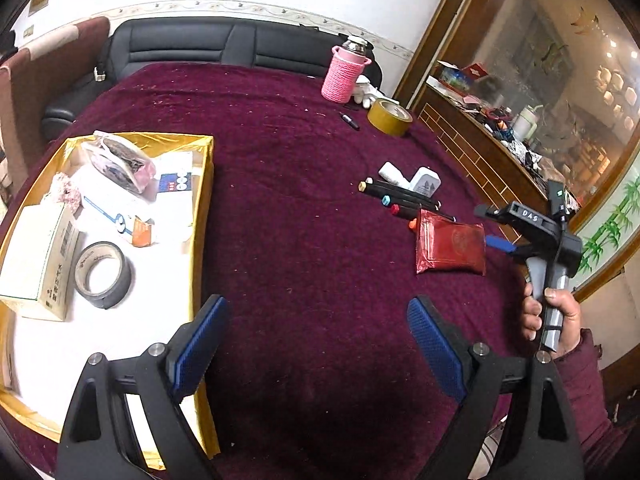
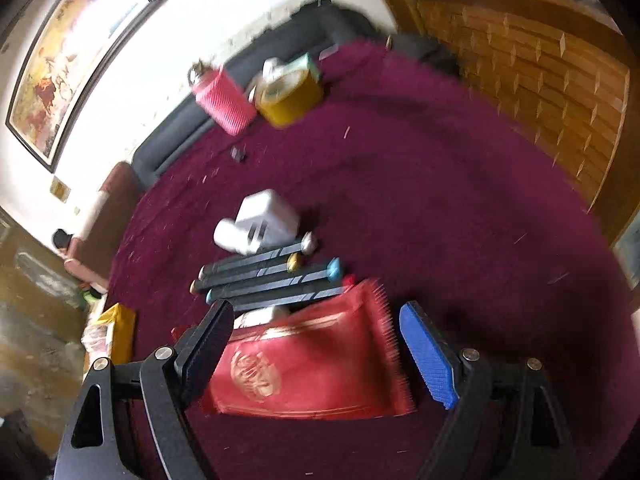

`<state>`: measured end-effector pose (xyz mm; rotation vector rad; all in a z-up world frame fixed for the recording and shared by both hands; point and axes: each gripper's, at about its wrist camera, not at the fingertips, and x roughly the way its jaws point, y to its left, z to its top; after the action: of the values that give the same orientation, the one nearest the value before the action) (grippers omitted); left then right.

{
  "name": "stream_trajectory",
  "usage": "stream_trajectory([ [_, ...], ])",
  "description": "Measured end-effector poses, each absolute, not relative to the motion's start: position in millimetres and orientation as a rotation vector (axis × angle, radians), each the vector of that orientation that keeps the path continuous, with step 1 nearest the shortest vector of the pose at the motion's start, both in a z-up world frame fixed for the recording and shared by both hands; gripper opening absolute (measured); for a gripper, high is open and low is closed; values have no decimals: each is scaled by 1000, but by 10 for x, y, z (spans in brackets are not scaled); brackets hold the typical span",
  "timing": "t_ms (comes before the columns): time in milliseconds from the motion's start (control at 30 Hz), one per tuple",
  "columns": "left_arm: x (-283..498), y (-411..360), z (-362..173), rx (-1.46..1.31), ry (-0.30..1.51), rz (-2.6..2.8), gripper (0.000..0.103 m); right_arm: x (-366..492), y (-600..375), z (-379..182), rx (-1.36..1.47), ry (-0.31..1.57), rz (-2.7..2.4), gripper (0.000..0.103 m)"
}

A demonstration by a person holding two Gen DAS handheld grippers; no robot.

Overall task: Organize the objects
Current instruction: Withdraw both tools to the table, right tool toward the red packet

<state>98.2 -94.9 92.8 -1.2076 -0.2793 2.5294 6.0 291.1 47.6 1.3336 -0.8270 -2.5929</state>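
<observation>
A red foil packet lies on the maroon cloth, with several black markers and two white chargers just behind it. In the right wrist view the packet lies between my right gripper's open jaws, with the markers and chargers beyond. The right gripper also shows in the left wrist view, beside the packet. My left gripper is open and empty, over bare cloth beside the gold box, which holds black tape, cartons and bagged items.
A pink-sleeved flask, a yellow tape roll and a small dark pen sit at the far side. A dark sofa runs behind the table. A wooden cabinet stands on the right.
</observation>
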Motion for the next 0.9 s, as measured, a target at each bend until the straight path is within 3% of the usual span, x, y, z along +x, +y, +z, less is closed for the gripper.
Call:
stream_trajectory([
  [200,951,-1027,880,-1232,-328,2516,90,192,2149,432,1302,-799,-2196,93],
  [300,947,-1042,854,-1241,-339,2503,90,350,1606,525,1274,-679,-1991,93],
  [533,969,-1055,801,-1247,-370,2462,90,387,1360,845,1230,-317,-2356,93],
  [800,821,-815,448,-1390,-556,2234,90,248,1533,624,1267,-530,-2295,93],
  [900,689,-782,300,-1440,-616,2234,90,69,1533,478,1279,-691,-2170,93],
])
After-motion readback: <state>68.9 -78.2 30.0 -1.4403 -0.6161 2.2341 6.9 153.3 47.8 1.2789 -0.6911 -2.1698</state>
